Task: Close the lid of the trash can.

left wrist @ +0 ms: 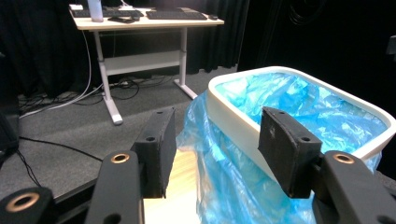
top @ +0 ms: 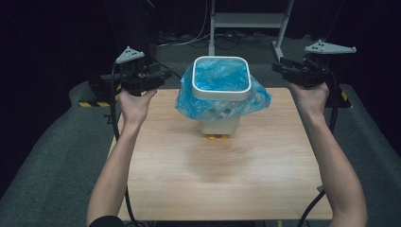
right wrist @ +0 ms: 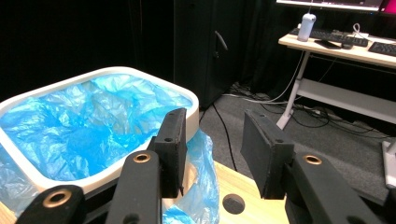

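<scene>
Blue plastic bag (top: 222, 97) lines the white bin (top: 221, 79), which stands near the far edge of the wooden desk (top: 222, 170). The left hand-held gripper (top: 163, 74) and right hand-held gripper (top: 278, 67) flank the bin's rim, both with jaws apart and nothing between them.

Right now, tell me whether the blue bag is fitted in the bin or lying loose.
Fitted. The blue bag lines the white bin, its edge hanging outside below the white rim ring that sits on top.
</scene>
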{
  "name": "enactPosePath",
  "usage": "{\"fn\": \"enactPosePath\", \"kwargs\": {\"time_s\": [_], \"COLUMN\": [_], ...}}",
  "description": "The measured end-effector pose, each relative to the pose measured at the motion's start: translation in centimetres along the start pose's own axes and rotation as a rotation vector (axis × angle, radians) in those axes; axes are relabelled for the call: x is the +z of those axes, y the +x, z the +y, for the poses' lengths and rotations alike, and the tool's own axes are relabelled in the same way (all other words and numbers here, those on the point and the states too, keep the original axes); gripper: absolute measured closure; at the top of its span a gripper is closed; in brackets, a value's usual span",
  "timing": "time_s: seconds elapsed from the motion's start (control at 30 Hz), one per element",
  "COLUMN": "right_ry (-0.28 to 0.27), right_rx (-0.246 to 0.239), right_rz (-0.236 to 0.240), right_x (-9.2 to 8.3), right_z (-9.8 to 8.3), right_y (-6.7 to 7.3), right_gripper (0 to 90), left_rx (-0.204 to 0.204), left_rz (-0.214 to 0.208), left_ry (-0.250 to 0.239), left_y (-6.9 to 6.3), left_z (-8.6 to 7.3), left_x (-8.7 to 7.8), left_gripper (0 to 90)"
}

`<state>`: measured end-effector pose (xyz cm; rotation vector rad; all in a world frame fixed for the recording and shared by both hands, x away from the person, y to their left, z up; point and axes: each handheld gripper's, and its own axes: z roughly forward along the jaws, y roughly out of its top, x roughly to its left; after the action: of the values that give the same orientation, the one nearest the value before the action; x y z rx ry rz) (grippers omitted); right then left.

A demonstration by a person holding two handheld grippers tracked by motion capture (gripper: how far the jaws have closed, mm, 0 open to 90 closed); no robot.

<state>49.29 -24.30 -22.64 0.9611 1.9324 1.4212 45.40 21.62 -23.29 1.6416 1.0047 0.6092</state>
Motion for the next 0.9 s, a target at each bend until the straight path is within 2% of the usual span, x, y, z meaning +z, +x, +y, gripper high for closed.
{"fn": "enactPosePath", "kwargs": {"time_s": [0.27, 0.47, 0.9], "right_ry": [-0.010, -0.008, -0.026], "right_rx": [-0.012, -0.009, -0.003], "right_rz": [-0.015, -0.023, -0.019], "right_x": [-1.2, -1.7, -3.3], "right_z": [0.2, 0.2, -0.7], "right_y": [0.3, 0.2, 0.3], "right_gripper": [60.0, 60.0, 59.9], "left_rx": [-0.025, -0.022, -0.016], "left_rz": [0.021, 0.034, 0.039], "left_ry": [-0.006, -0.018, -0.011], "left_y": [1.2, 1.7, 2.2], "left_z": [-0.9, -1.1, -2.2], "left_x": [-1.6, -2.4, -4.1], "left_gripper": [46.1, 45.0, 43.8]}}
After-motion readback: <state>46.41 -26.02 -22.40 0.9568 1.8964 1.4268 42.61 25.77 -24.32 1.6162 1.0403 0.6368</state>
